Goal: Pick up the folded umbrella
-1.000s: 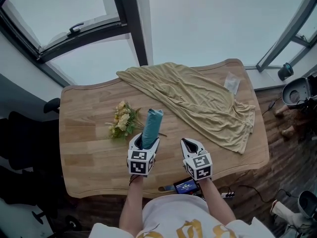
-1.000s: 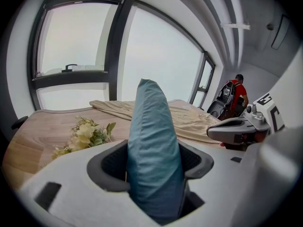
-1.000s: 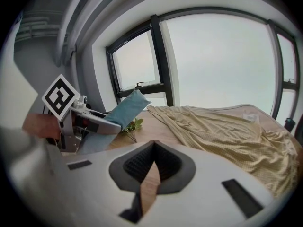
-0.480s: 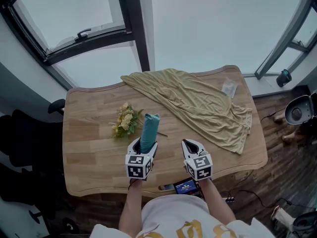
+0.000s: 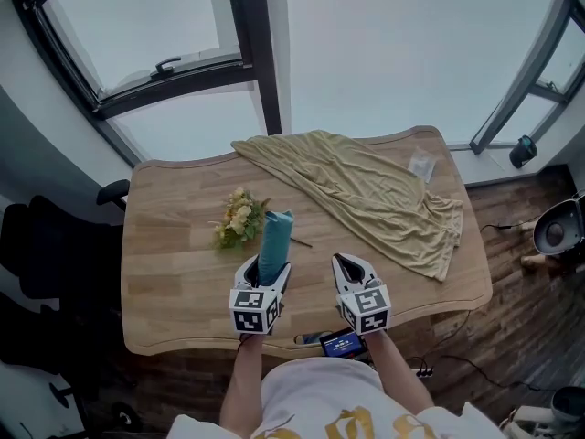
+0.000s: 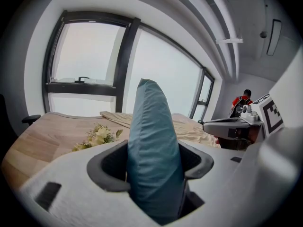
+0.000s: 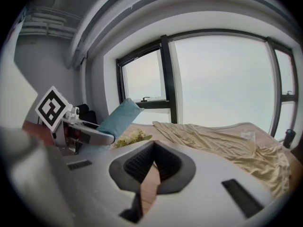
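The folded umbrella, in a teal sleeve, sticks up and forward out of my left gripper, clear of the wooden table. My left gripper is shut on the umbrella, whose lower part fills the space between the jaws. My right gripper hangs beside it to the right, over the table's near edge, shut with nothing in it. In the right gripper view my right gripper shows its jaws meeting at the tips, and the umbrella slants up at the left.
A small bunch of pale yellow flowers lies just beyond the umbrella. An olive cloth covers the table's far right part, with a clear plastic packet near its corner. A phone shows below the near edge. Large windows stand behind the table.
Both grippers have risen a little above the table, the left one carrying the umbrella up with it. The flowers and the cloth have stayed where they were.
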Demonstrator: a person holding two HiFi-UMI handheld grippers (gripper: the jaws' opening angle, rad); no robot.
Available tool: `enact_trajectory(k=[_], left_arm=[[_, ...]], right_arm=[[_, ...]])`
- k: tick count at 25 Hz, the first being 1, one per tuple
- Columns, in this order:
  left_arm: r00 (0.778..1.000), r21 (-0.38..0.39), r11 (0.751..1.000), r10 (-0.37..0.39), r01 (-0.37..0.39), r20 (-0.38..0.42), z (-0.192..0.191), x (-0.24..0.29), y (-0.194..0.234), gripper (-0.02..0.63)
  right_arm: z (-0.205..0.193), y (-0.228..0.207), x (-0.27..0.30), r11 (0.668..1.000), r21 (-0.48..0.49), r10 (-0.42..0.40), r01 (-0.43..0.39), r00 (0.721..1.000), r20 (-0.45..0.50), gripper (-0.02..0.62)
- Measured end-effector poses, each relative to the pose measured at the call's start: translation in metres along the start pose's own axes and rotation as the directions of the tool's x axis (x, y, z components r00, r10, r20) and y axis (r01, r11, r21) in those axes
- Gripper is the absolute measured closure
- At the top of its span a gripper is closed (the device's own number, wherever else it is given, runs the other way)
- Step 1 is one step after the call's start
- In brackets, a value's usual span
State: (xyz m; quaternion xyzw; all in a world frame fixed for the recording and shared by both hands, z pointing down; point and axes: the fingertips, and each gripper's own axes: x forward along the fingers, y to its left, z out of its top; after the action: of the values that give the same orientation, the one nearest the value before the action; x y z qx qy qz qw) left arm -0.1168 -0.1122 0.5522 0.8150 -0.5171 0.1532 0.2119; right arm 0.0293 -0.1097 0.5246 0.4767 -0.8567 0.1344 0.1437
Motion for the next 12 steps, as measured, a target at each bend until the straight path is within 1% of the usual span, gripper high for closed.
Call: enact_trajectory(k=[5,9,12], left_arm=[[0.999,-0.018,1.000,0.012,-0.011,0.043,0.005,-0.022,-0.001,0.298],[0.996,-0.030,0.999,0.023,-0.021,0.081,0.009,-0.037,-0.002,0.298],[0.994,-0.026,0.999,0.025,-0.022,0.107,0.010,-0.049,-0.008,0.298]], right_arm=[[0.008,0.022,-0.010,0.999,-0.017,0.041,-0.041,0.999,0.024,0.584],[0.013,0.033,-0.020,0.999,-0.021,0.048,-0.047,0.998,0.046,0.584],[0.021,0.035,-0.030,0.999,-0.022,0.037,-0.035,0.995,0.092,0.584]])
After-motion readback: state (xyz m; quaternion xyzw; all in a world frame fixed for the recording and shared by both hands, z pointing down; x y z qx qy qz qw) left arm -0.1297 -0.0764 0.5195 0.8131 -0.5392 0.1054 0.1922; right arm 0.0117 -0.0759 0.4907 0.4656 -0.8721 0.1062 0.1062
